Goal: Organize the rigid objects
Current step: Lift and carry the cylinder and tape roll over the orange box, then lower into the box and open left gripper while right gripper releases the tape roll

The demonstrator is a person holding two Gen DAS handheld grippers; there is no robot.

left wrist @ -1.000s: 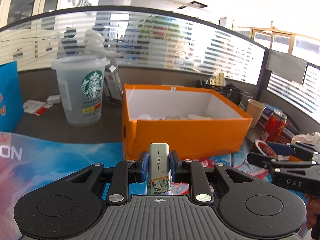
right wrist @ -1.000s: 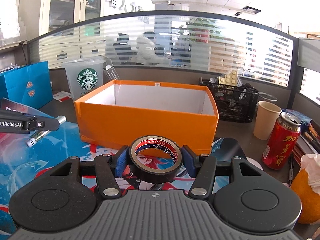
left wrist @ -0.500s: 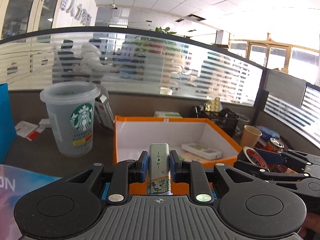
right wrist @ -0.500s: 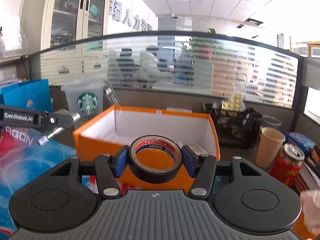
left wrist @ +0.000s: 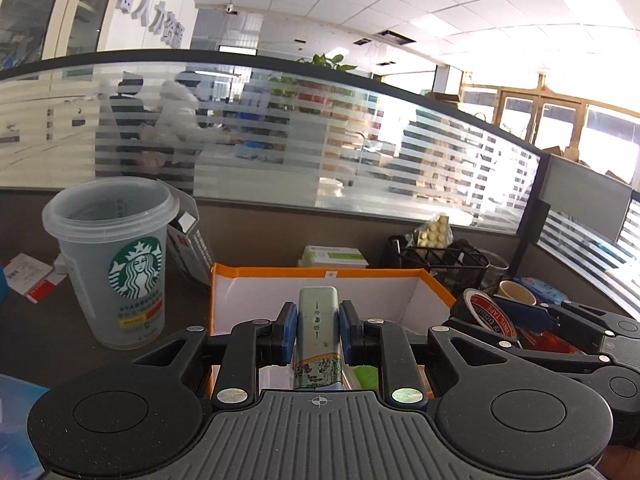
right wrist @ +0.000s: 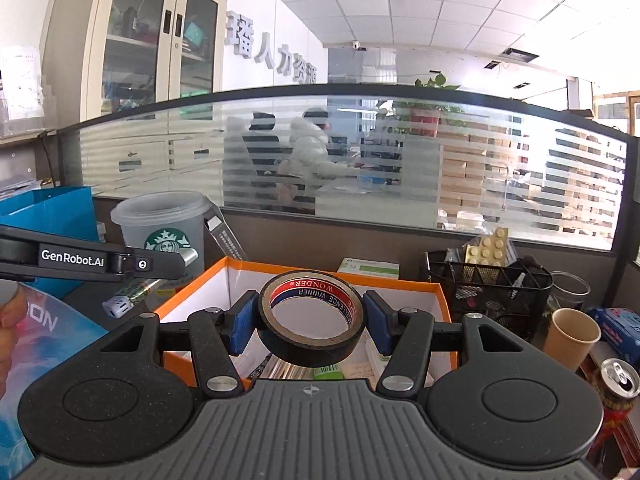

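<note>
Premises: open-plan office.
Evidence: frosted-stripe glass partition (right wrist: 400, 168) bounded the surface; glazed filing cabinet (right wrist: 160, 40), wall lettering (right wrist: 272, 54), grid ceiling tiles (left wrist: 460, 4), mesh desk organiser (right wrist: 484, 284).

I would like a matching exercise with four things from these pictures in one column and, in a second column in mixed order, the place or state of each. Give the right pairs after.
Things:
1. roll of tape
2. slim tin
3. Starbucks cup
4. red can

Places or states:
A. stands on the desk, left of the orange box
B. clamped in the right hand-held gripper
C. stands at the far right, near the paper cup
D. clamped in the left hand-held gripper

Pairs: 1-B, 2-D, 3-A, 4-C
</note>
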